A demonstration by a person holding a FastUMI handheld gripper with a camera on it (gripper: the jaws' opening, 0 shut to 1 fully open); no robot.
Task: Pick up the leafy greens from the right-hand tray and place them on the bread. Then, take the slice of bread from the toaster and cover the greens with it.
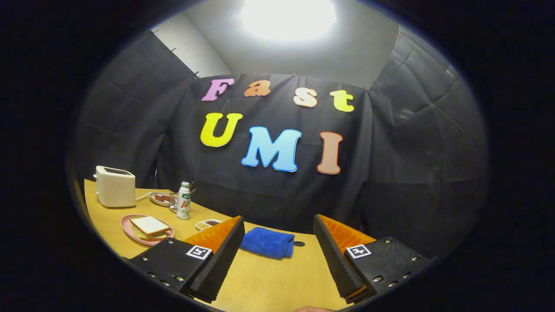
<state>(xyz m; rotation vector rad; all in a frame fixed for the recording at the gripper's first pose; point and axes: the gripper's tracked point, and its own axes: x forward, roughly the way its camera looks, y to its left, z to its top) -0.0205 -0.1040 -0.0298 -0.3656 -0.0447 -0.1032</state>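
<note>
The gripper (277, 255) hangs over the pale wooden bench (269, 281) with its fingers spread wide and holding nothing, while the pink round plate (130, 232) at about nine o'clock of them carries a white bread slice (149, 225) lying over a green leafy layer (139, 235), so the sandwich looks already closed; the likeliest slip would be a careless sweep toward that plate, which could shove the top slice off the greens. Beyond the plate at ten o'clock stand the cream box-shaped toaster (115, 186), a small white bottle with a green cap (184, 200) and two shallow dishes of food (161, 198) (207, 224), all tightly grouped and easy to knock, while a crumpled blue cloth (268, 242) lies just ahead between the fingers at twelve o'clock.
</note>
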